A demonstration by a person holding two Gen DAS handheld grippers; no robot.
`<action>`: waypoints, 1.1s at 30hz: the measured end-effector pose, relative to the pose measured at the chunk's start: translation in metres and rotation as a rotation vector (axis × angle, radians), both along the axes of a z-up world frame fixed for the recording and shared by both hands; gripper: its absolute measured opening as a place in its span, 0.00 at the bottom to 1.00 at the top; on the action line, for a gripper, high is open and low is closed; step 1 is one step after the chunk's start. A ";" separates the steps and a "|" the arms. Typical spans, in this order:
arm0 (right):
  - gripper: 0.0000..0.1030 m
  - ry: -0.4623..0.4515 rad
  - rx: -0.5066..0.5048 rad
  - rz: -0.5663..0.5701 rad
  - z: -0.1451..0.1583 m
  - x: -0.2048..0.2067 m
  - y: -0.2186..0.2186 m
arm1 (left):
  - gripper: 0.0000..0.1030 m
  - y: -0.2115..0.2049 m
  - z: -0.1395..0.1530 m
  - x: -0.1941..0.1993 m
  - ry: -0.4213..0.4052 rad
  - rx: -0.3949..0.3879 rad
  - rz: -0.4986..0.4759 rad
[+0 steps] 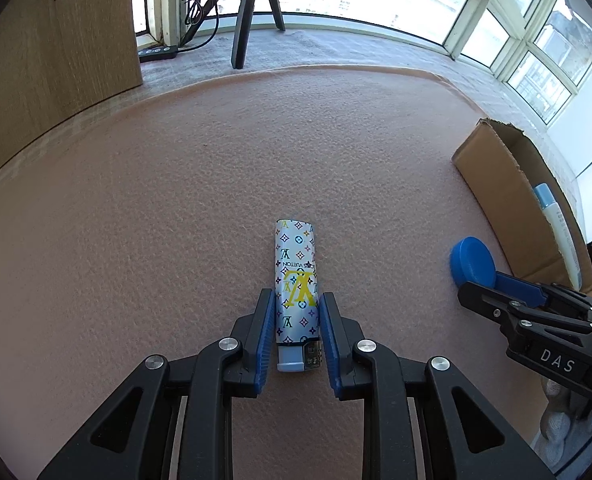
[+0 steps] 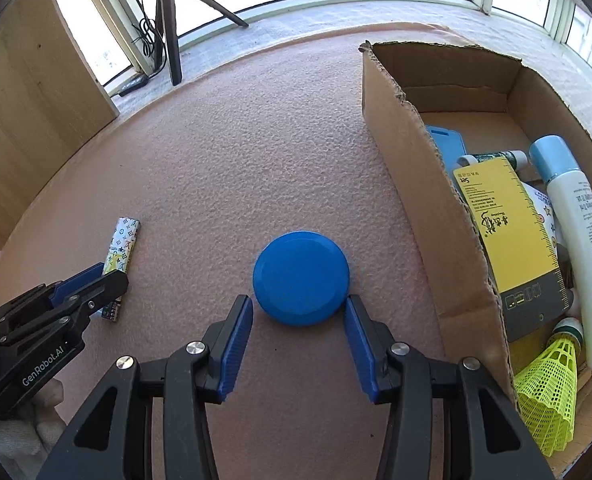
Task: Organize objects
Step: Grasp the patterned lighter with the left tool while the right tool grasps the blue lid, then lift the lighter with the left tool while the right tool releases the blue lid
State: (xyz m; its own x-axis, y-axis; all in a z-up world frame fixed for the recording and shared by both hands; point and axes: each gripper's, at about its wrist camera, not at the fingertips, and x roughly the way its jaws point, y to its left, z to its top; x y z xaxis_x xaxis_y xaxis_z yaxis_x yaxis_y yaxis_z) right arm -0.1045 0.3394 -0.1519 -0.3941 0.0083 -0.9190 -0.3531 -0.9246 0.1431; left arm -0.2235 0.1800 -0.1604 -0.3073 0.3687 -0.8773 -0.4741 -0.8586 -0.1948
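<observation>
A white lighter (image 1: 296, 280) with a coloured monogram print lies lengthwise on the pink mat (image 1: 215, 180). My left gripper (image 1: 297, 300) is shut on its lower half, with the blue pads (image 1: 265, 328) pressed to both sides and the striker end nearest the camera. In the right wrist view the lighter (image 2: 123, 244) pokes out past the left gripper (image 2: 95, 284). A round blue disc (image 2: 300, 278) sits low at the mat, and my right gripper (image 2: 300, 304) grips its near part between the fingertips (image 2: 239, 320). The left wrist view shows the disc (image 1: 472, 260) at the right gripper's (image 1: 492, 292) tip.
An open cardboard box (image 2: 408, 152) stands right of the disc, holding a white bottle (image 2: 580, 236), a yellow card pack (image 2: 508, 232), a yellow-green shuttlecock (image 2: 548, 392) and several other items. A tripod (image 2: 167, 20) and a wooden panel (image 2: 27, 92) stand at the back left by the window.
</observation>
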 end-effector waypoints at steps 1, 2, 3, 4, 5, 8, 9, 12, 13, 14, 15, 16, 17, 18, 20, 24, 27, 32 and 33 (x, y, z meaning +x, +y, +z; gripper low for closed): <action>0.42 0.002 0.010 0.005 0.000 -0.003 0.000 | 0.23 -0.001 0.000 0.001 0.002 -0.001 0.002; 0.42 0.005 0.018 0.008 0.000 -0.005 0.000 | 0.23 -0.002 0.000 0.002 0.003 -0.002 0.005; 0.42 0.008 0.025 0.011 -0.001 -0.008 0.000 | 0.23 -0.003 0.000 0.003 0.004 -0.003 0.006; 0.42 0.011 0.032 0.015 -0.001 -0.011 0.000 | 0.23 -0.003 0.000 0.004 0.005 -0.004 0.005; 0.42 0.014 0.041 0.020 -0.002 -0.013 -0.001 | 0.23 -0.004 0.000 0.005 0.004 -0.002 0.007; 0.42 0.018 0.064 0.039 -0.001 -0.014 -0.003 | 0.23 -0.006 -0.001 0.007 0.000 0.003 0.012; 0.41 0.019 0.066 0.044 -0.001 -0.014 -0.004 | 0.23 -0.007 -0.001 0.006 -0.002 0.006 0.013; 0.41 0.023 0.054 0.055 -0.002 -0.015 -0.005 | 0.23 -0.009 -0.001 0.011 -0.008 0.012 0.015; 0.41 0.023 0.052 0.059 -0.002 -0.015 -0.005 | 0.23 -0.010 -0.001 0.012 -0.009 0.012 0.015; 0.41 0.023 0.050 0.064 -0.002 -0.015 -0.005 | 0.23 -0.011 -0.001 0.014 -0.009 0.014 0.017; 0.41 0.024 0.046 0.069 -0.001 -0.014 -0.006 | 0.23 -0.012 -0.001 0.015 -0.011 0.018 0.021; 0.41 0.026 0.043 0.073 -0.001 -0.013 -0.006 | 0.23 -0.012 -0.001 0.016 -0.013 0.021 0.023; 0.41 0.027 0.039 0.077 -0.001 -0.011 -0.007 | 0.23 -0.013 -0.001 0.017 -0.014 0.022 0.025; 0.41 0.028 0.036 0.081 -0.001 -0.009 -0.008 | 0.23 -0.013 -0.001 0.019 -0.015 0.023 0.026; 0.41 0.032 0.024 0.086 0.000 -0.004 -0.008 | 0.23 -0.014 0.001 0.022 -0.017 0.029 0.032; 0.40 0.048 -0.005 0.095 0.004 0.006 -0.009 | 0.15 -0.016 0.006 0.028 -0.013 0.046 0.050; 0.40 0.050 -0.012 0.113 0.006 0.012 -0.012 | 0.16 -0.014 0.006 0.032 0.003 0.023 0.050; 0.40 0.057 -0.016 0.134 0.009 0.018 -0.012 | 0.20 -0.013 0.007 0.032 0.014 0.001 0.074; 0.40 0.058 -0.021 0.135 0.009 0.018 -0.012 | 0.30 -0.011 0.005 0.029 -0.003 -0.006 0.071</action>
